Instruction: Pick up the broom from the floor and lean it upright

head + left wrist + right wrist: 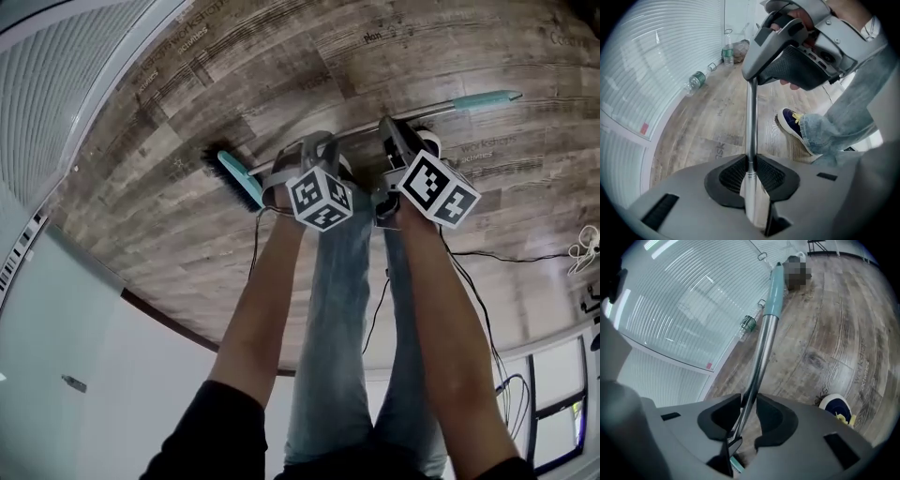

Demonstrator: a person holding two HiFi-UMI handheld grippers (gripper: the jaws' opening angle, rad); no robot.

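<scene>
Teal-ended broom (pixel 445 109) | brush left, handle-tip right | left tongs (pixel 750 164) clamped on it | right tongs (pixel 749 404) open round it

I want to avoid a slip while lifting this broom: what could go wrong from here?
1. Only the left gripper clamps the broom. The right gripper has its jaws apart around it, so the long broom might swing or slip.
2. The shoe stands close to the broom and could be hit.
3. A cable lies on the floor nearby; a foot or the broom might snag it.
</scene>
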